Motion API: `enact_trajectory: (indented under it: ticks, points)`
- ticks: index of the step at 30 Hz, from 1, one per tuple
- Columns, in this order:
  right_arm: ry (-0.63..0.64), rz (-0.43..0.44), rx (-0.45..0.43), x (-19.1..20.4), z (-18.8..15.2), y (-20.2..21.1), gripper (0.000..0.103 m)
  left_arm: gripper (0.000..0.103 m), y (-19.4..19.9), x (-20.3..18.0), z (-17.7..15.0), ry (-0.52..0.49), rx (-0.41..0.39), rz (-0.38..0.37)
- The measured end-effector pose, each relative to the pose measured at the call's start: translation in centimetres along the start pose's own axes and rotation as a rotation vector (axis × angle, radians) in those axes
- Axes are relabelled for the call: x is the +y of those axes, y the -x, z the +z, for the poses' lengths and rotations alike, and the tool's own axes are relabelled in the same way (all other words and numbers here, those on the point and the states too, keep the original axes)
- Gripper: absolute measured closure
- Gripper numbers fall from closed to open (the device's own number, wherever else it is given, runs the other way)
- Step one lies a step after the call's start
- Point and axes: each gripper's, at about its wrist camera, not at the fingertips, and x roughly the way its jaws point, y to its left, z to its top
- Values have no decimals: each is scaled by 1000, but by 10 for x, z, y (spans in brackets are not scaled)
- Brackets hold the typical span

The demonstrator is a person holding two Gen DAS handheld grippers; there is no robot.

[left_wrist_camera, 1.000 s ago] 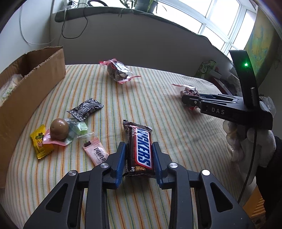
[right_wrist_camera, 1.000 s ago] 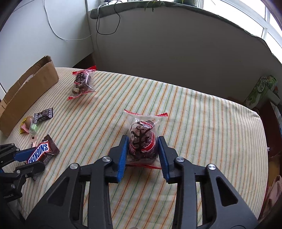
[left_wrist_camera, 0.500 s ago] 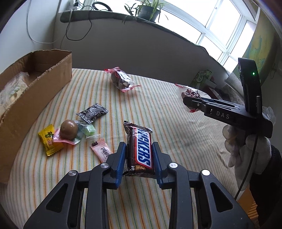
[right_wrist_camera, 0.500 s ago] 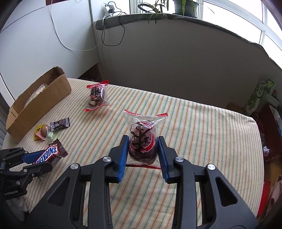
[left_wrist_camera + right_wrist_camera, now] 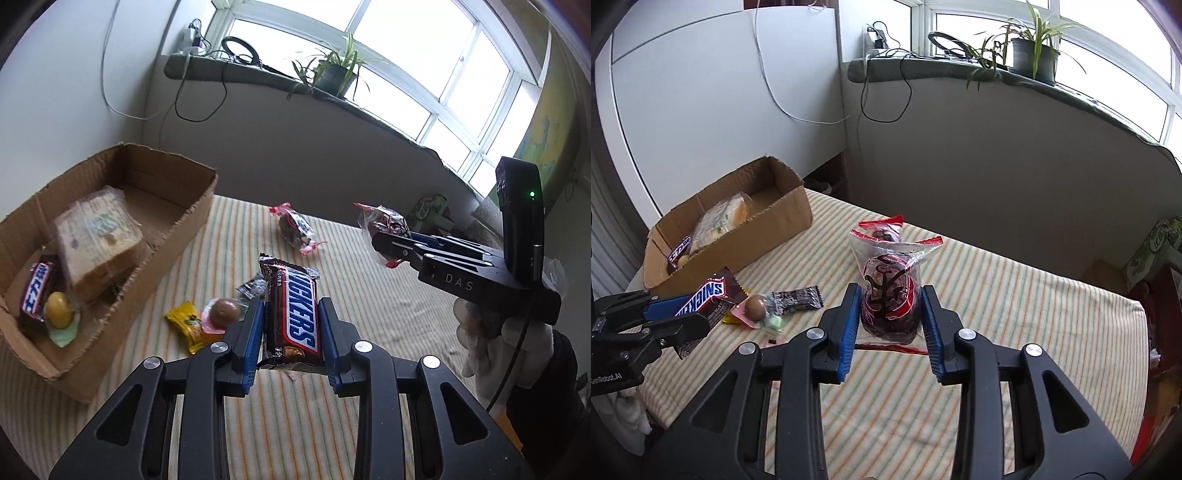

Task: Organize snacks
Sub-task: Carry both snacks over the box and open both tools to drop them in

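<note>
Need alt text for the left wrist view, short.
The left gripper clamps a Snickers bar above a striped tablecloth. A cardboard box with snacks sits left; the right gripper holds a red-trimmed snack bag at right.

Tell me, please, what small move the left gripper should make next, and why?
Probably carry the Snickers bar leftward over the cardboard box before opening. The left gripper holds it above the striped table, and the box already contains snacks.
</note>
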Motion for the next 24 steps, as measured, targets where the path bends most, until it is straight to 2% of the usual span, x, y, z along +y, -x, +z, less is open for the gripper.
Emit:
enact_trajectory:
  ticks: [15, 24]
  points:
    - [111, 63, -5, 75, 48, -29, 69, 75, 39, 67, 12, 86, -79, 67]
    - [157, 86, 5, 113, 71, -53, 69, 75, 51, 102, 9, 139, -94, 111]
